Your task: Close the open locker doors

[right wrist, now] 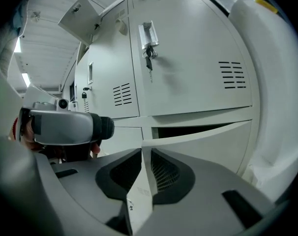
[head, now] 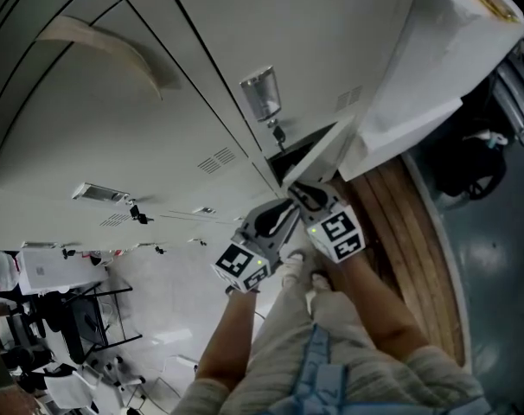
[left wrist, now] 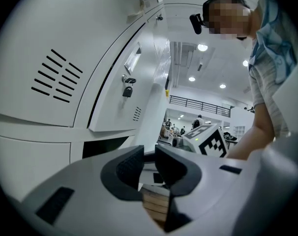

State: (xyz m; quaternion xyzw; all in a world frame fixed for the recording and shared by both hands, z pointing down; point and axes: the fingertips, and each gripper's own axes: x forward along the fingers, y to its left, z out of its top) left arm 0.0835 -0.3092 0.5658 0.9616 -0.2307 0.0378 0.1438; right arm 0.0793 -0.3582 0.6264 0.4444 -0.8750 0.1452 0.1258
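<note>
- The locker door [right wrist: 203, 136], ajar at the lower centre of the right gripper view, might slip from the pinch or bounce back unlatched if pushed too sharply.
- It is thin, pale grey sheet metal, with a dark gap above it.
- The right gripper [right wrist: 145, 154] clamps its free edge.
- The left gripper [left wrist: 149, 156], jaws slightly apart and empty, could get caught at the frame.

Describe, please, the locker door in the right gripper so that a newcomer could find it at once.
Face the pale bank of lockers and look to its bottom row, under the shut door with a handle and vent slots. The low door there has its edge in the right gripper. Unlike its flush neighbours, it stands ajar, showing a dark gap.
</note>
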